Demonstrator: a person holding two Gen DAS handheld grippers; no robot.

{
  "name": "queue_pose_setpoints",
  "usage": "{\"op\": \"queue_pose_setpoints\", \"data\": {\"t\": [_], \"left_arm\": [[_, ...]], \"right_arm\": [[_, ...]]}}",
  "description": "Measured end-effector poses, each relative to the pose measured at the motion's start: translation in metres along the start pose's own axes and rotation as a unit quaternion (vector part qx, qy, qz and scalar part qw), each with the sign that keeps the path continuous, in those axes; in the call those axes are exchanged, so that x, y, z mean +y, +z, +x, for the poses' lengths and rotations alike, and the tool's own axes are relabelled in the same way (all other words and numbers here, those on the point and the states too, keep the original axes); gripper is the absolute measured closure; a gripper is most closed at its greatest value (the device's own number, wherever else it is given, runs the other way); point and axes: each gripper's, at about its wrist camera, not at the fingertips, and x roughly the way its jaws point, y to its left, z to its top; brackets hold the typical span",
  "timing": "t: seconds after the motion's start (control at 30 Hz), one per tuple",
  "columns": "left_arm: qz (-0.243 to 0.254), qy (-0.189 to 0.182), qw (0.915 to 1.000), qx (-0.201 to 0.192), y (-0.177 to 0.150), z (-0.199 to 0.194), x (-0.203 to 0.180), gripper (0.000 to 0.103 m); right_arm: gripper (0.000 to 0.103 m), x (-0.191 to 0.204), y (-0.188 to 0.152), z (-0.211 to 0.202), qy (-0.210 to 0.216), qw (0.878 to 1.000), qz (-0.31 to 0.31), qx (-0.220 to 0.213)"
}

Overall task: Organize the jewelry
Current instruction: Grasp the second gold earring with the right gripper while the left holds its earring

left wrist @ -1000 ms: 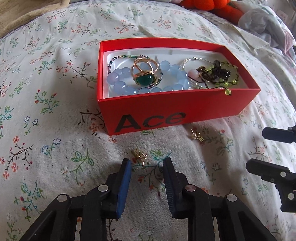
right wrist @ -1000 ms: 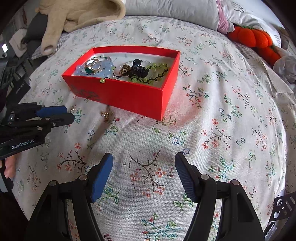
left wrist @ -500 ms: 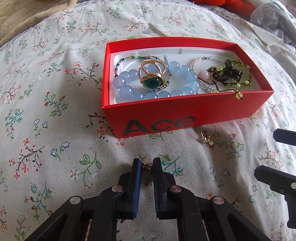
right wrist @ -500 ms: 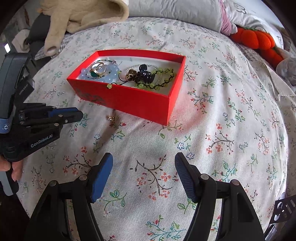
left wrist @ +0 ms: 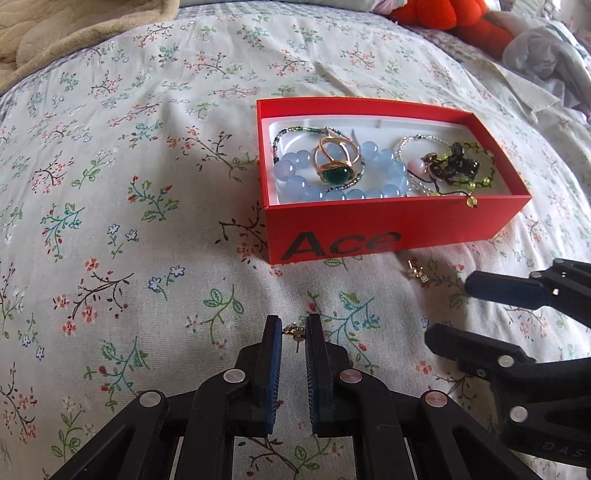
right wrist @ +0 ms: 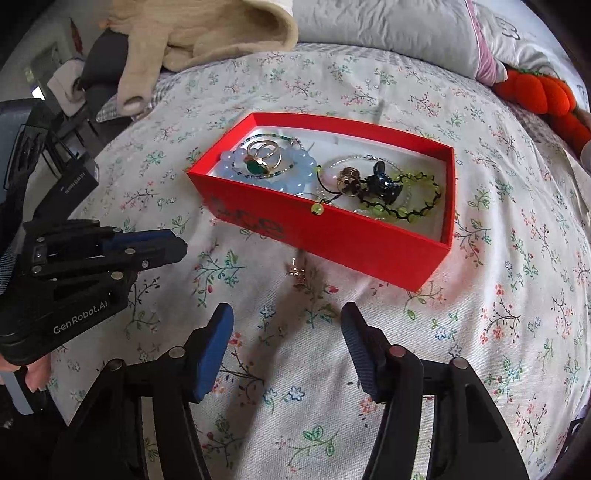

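A red box [left wrist: 399,227] marked "Ace" sits on the floral bedspread; it also shows in the right wrist view [right wrist: 354,236]. It holds a blue bead bracelet [left wrist: 373,192], a gold ring with a green stone [left wrist: 334,166] and dark and green beaded pieces [left wrist: 458,168]. My left gripper [left wrist: 293,334] is shut on a small gold earring [left wrist: 295,334] and holds it just above the cloth. A second gold earring [left wrist: 417,272] lies on the bedspread in front of the box, seen in the right wrist view [right wrist: 296,271] ahead of my open, empty right gripper [right wrist: 286,347].
A beige blanket [right wrist: 207,29] lies at the far left. An orange plush [right wrist: 543,96] and a grey pillow [right wrist: 388,33] lie at the far side of the bed. The right gripper [left wrist: 517,332] shows at the right edge of the left wrist view.
My left gripper closed on the near earring and lifted it, drawing back to the left. My right gripper moved closer to the box and the second earring, still open.
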Motion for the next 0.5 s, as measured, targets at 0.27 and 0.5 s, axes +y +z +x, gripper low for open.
{"op": "queue_pose_setpoints", "data": {"t": [0.27,0.5], "left_arm": [[-0.007,-0.006,1.0,0.002,-0.004,-0.004,0.005,0.095],[-0.015,-0.008,0.9999,0.002,-0.003,-0.005,0.01,0.095]], "right_arm": [[0.06,-0.006,0.006,0.027,0.01,1.0,0.025,0.002],[0.067,-0.004,0.01,0.034,-0.004,1.0,0.022,-0.015]]}}
